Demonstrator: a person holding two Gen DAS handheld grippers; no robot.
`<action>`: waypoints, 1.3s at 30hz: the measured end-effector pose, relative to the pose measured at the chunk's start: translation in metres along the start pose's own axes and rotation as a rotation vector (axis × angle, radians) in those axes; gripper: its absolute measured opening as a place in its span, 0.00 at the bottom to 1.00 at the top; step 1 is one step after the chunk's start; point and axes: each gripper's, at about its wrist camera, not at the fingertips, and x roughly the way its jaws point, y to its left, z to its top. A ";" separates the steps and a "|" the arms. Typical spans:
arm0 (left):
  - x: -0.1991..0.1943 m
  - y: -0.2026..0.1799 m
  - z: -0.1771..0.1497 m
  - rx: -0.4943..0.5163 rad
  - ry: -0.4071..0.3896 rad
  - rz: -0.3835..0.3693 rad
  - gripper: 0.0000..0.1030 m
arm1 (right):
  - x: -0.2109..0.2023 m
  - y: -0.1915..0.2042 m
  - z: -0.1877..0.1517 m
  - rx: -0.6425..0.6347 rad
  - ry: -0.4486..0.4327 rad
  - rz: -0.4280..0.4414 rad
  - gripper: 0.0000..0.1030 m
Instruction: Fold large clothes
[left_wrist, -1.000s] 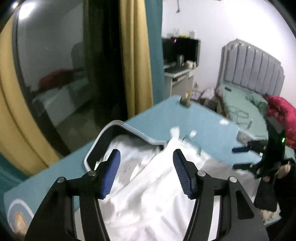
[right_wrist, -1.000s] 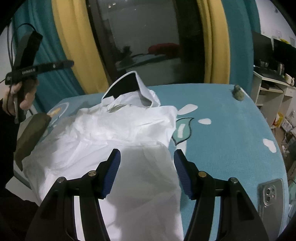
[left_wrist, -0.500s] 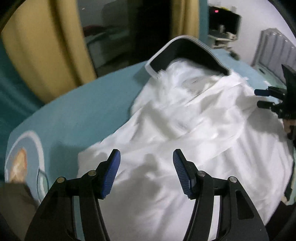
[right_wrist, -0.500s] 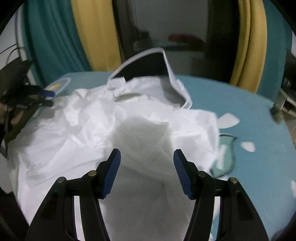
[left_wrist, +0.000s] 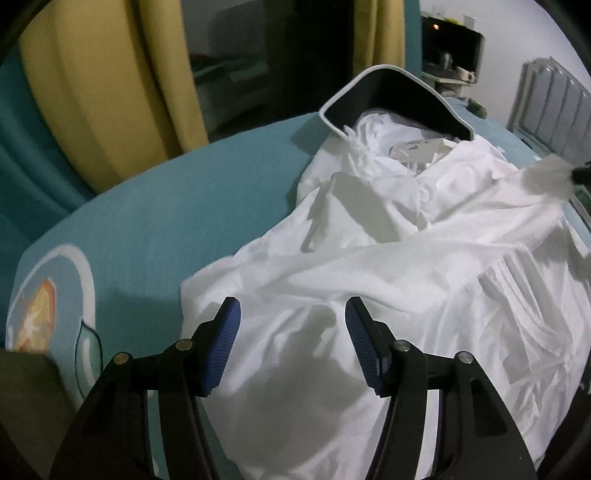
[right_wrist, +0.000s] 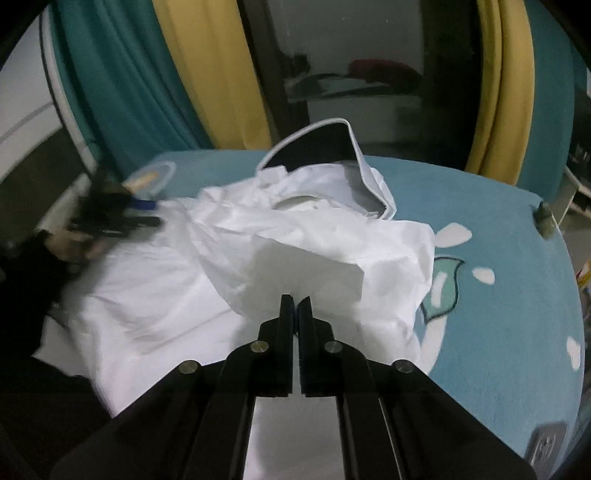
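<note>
A large crumpled white garment (left_wrist: 388, 266) lies spread over a teal table cover (left_wrist: 155, 221); it also shows in the right wrist view (right_wrist: 258, 258). My left gripper (left_wrist: 292, 347) is open and empty, just above the garment's near-left part. My right gripper (right_wrist: 296, 302) is shut on a fold of the white garment and lifts it off the table. In the left wrist view that lifted corner (left_wrist: 546, 177) stretches to the far right. The left gripper appears blurred at the left of the right wrist view (right_wrist: 140, 212).
A black board with a white rim (left_wrist: 391, 99) stands tilted behind the garment, also in the right wrist view (right_wrist: 317, 142). Yellow and teal curtains (left_wrist: 110, 92) and a dark window are behind. A phone (right_wrist: 546, 446) lies at the table's right edge. A small dark object (right_wrist: 545, 218) sits far right.
My right gripper has closed on a fold of the garment and pulled it up. My left gripper has swung down toward the garment's left side, still open.
</note>
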 end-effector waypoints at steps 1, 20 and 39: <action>0.003 -0.001 0.003 0.013 0.001 0.002 0.61 | -0.008 0.000 -0.001 0.019 -0.003 0.016 0.02; 0.041 -0.015 0.018 0.076 0.037 -0.050 0.13 | 0.057 0.035 -0.046 -0.424 0.111 -0.303 0.64; -0.009 0.011 0.022 -0.058 -0.108 0.022 0.02 | -0.007 0.014 -0.022 -0.149 0.062 0.060 0.02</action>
